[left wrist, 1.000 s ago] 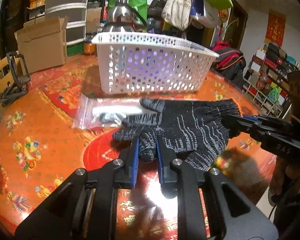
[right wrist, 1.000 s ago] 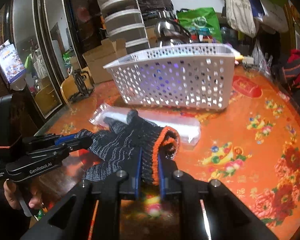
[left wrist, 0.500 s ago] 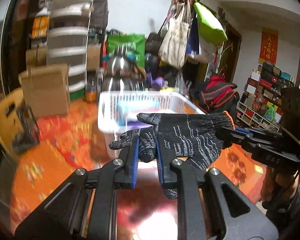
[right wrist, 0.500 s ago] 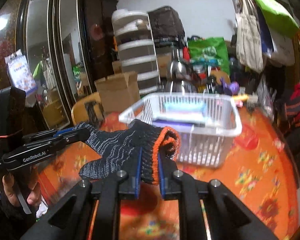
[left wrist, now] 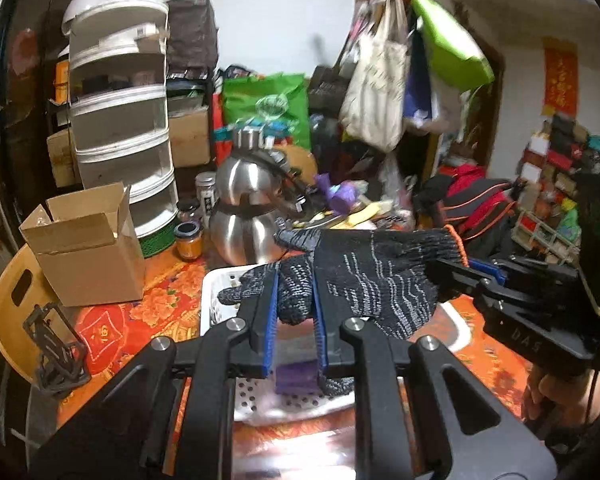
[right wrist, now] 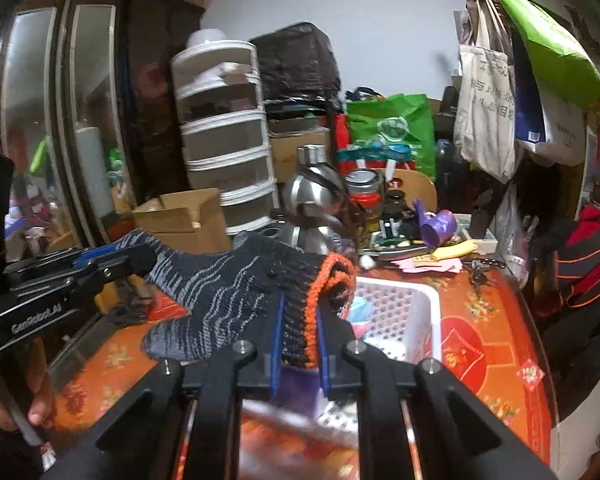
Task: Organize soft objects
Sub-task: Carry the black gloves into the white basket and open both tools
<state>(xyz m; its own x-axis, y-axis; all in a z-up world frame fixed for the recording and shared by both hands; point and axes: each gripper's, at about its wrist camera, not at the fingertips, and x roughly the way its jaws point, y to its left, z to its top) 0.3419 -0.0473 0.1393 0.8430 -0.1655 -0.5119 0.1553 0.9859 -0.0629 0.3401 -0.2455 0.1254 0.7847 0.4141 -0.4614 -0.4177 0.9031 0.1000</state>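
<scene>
A black knit glove (left wrist: 376,276) with grey flecks and an orange cuff hangs stretched between both grippers, above the white perforated basket (left wrist: 220,280). My left gripper (left wrist: 294,308) is shut on the glove's finger end. My right gripper (right wrist: 298,332) is shut on the orange cuff (right wrist: 332,276). The glove (right wrist: 228,292) and the basket (right wrist: 416,308) also show in the right wrist view. The basket holds a purple item (left wrist: 296,378) and some light blue things; most of its inside is hidden by the glove and fingers.
The round table has an orange flowered cloth (right wrist: 496,344). Behind the basket stand a steel kettle (left wrist: 246,216), jars (left wrist: 188,240) and a cardboard box (left wrist: 86,248). A yellow chair (left wrist: 8,308) stands at the left. Bags hang on a rack (left wrist: 384,80).
Both grippers have lifted the glove off the table and carried it forward until it hangs over the basket. The clear plastic bag that lay beside the glove is out of view.
</scene>
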